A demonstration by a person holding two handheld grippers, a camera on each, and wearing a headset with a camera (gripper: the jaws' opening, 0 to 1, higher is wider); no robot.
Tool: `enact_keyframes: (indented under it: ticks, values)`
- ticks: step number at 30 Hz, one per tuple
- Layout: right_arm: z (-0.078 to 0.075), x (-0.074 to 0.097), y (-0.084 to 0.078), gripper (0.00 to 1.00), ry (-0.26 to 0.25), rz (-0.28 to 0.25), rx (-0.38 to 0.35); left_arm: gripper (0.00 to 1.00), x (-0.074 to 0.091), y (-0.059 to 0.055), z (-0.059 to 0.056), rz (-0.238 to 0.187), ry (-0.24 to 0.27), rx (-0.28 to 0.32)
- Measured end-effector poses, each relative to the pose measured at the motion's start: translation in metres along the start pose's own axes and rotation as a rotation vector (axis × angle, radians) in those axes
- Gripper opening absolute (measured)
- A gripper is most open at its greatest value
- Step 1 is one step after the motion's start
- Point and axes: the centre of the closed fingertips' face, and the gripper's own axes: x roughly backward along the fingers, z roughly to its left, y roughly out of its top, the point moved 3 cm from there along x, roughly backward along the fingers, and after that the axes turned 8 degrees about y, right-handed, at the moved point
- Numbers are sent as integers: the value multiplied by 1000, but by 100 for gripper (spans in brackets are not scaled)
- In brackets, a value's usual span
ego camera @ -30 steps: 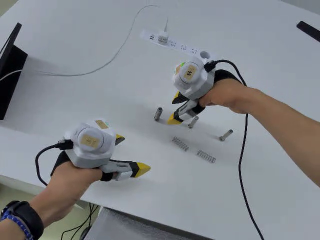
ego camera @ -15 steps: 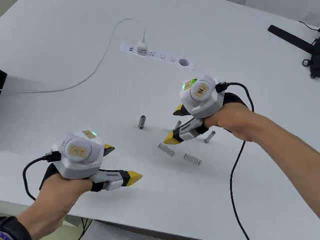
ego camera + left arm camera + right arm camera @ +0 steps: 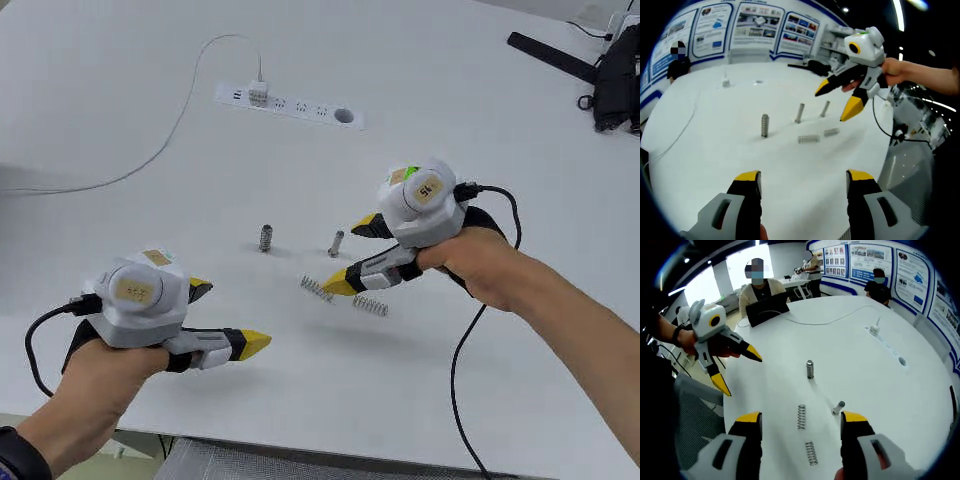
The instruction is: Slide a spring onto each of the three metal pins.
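On the white table (image 3: 150, 230) one metal pin (image 3: 265, 237) stands upright with a spring on it. A bare pin (image 3: 336, 243) stands to its right. The left gripper view shows another bare pin (image 3: 825, 108) behind that one. Two loose springs (image 3: 316, 289) (image 3: 369, 305) lie flat in front of the pins. My right gripper (image 3: 348, 252) is open, its lower tip just right of the nearer loose spring, holding nothing. My left gripper (image 3: 228, 315) hovers open and empty at the near left, well away from the pins.
A white power strip (image 3: 290, 104) with a plug and a long cable (image 3: 170, 140) lies at the back. Black equipment (image 3: 615, 60) sits at the far right corner. The table's front edge (image 3: 330, 455) runs close under the left gripper. People sit beyond the table in the right gripper view.
My right gripper has come away from the pins toward me, down to the loose springs. The left gripper has held about the same place; the head camera has shifted.
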Motion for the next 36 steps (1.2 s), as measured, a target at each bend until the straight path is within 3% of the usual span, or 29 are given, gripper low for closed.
enact_keyframes:
  ticks: [8,15,26,36]
  values:
    - [3,6,-25,70,-34,-61,-99,71,-1,4,-7,3,-7,-7]
    - [8,10,-41,74,-55,-88,-141,71,-3,8,-7,2,-11,-13]
    - [22,19,-64,79,-87,-181,-235,72,-8,11,-11,8,-23,-27]
    - [29,20,-78,83,-104,-202,-274,73,-13,13,-15,22,-36,-50]
